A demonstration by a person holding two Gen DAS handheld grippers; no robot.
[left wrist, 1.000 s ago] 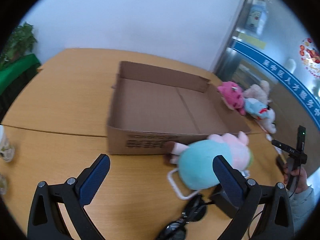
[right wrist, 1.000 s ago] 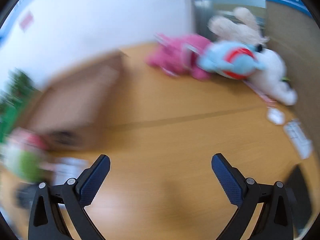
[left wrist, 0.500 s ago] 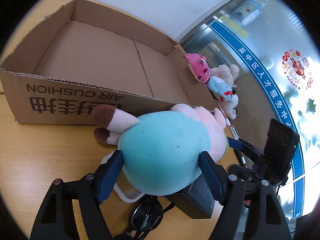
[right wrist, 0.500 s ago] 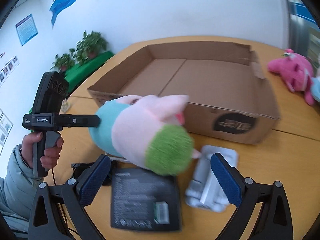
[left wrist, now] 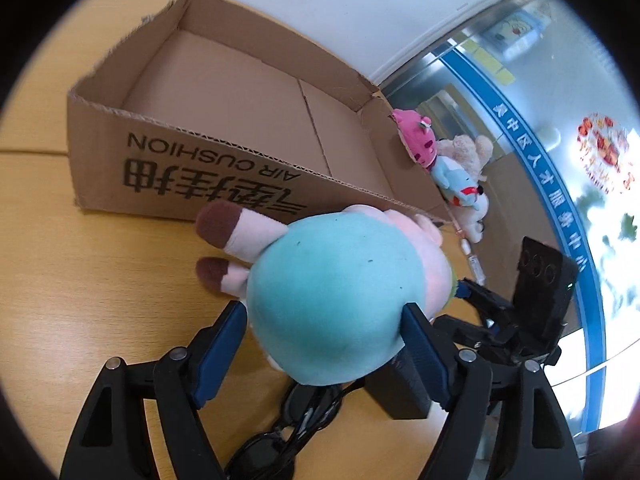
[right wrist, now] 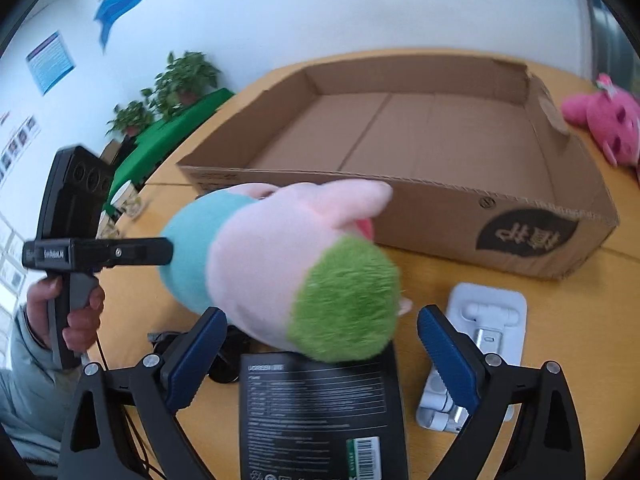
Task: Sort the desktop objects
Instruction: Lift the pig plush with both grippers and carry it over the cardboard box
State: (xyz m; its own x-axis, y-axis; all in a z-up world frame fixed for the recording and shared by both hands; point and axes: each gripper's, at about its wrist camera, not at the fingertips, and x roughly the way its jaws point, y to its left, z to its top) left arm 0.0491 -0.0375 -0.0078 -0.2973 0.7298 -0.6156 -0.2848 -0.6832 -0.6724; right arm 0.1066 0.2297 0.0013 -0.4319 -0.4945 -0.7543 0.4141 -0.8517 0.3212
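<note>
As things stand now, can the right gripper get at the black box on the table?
Probably not directly. The plush pig, held by the left gripper, lies over the black box at its far edge, between the open fingers of the right gripper. The pig should move away first.

Potted plants (right wrist: 182,80) stand on a green-covered stand (right wrist: 172,130) by the white wall (right wrist: 360,4); posters (right wrist: 50,62) hang on it.

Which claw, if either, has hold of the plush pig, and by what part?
The left claw grips the plush pig across its teal body, near the rear end. The right claw stands open around the green head end, holding nothing.
</note>
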